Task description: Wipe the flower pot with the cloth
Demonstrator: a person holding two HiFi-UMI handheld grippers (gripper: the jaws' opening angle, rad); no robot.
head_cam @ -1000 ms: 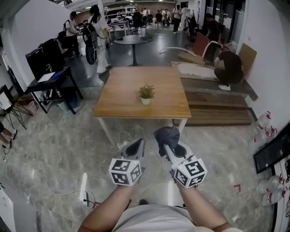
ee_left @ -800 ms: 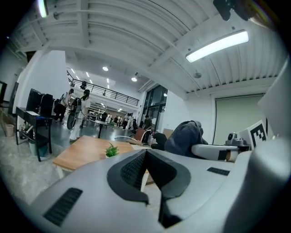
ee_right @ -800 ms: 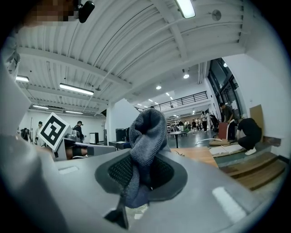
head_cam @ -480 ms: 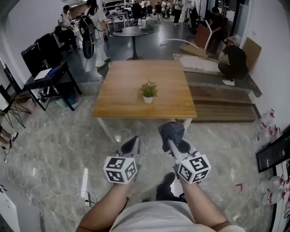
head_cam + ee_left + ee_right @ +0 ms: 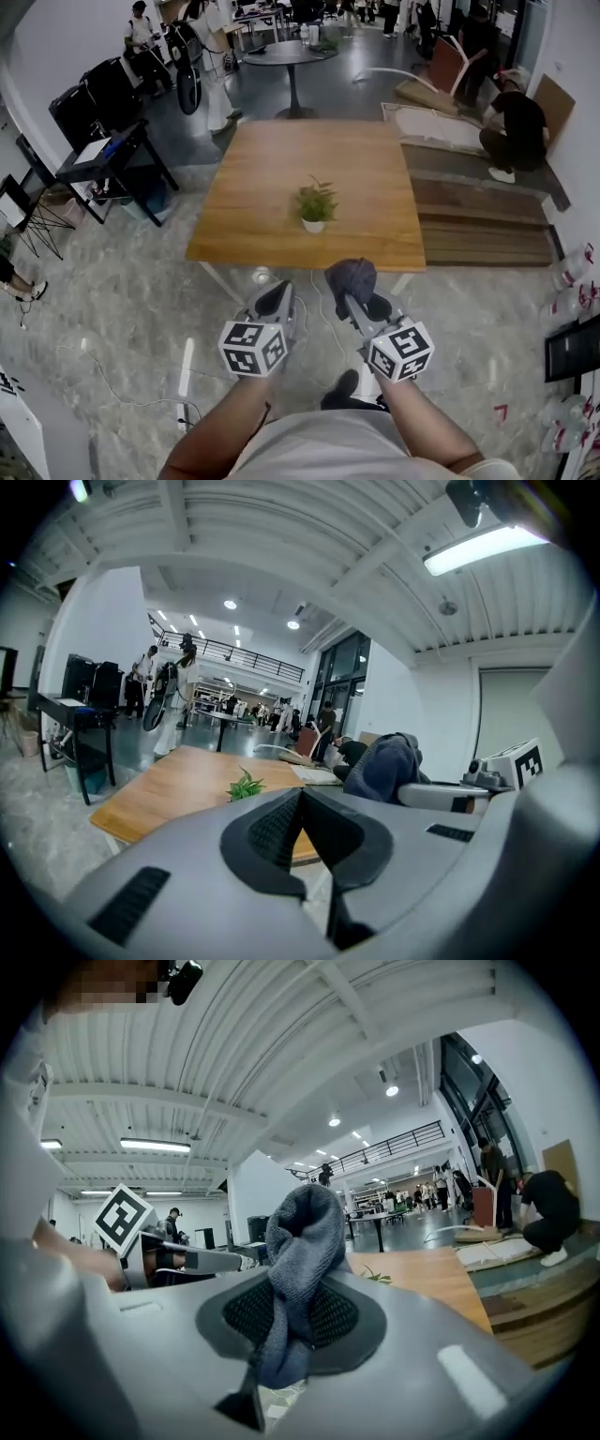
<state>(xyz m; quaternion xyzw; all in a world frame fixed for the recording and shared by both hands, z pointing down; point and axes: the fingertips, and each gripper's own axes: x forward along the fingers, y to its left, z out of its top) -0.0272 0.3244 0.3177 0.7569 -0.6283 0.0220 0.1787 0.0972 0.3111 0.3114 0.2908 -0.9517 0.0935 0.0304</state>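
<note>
Left tool point(image 5: 276, 300): jaws are pressed together; nothing is held. Right tool point(image 5: 357, 303): jaws are clamped on a grey cloth point(image 5: 352, 275), which is bunched above them. Pot point(image 5: 315, 225): white, planted, is set upright on the desk point(image 5: 253, 202), ahead of both tools and well apart from them.

- Left grey gripper point(image 5: 276, 300): jaws closed together, nothing between them.
- Right grey gripper point(image 5: 352, 304): jaws clamped on bunched grey-blue towelling cloth point(image 5: 352, 276).
- Bare forearms point(image 5: 223, 427): extended forward, side by side.
</note>
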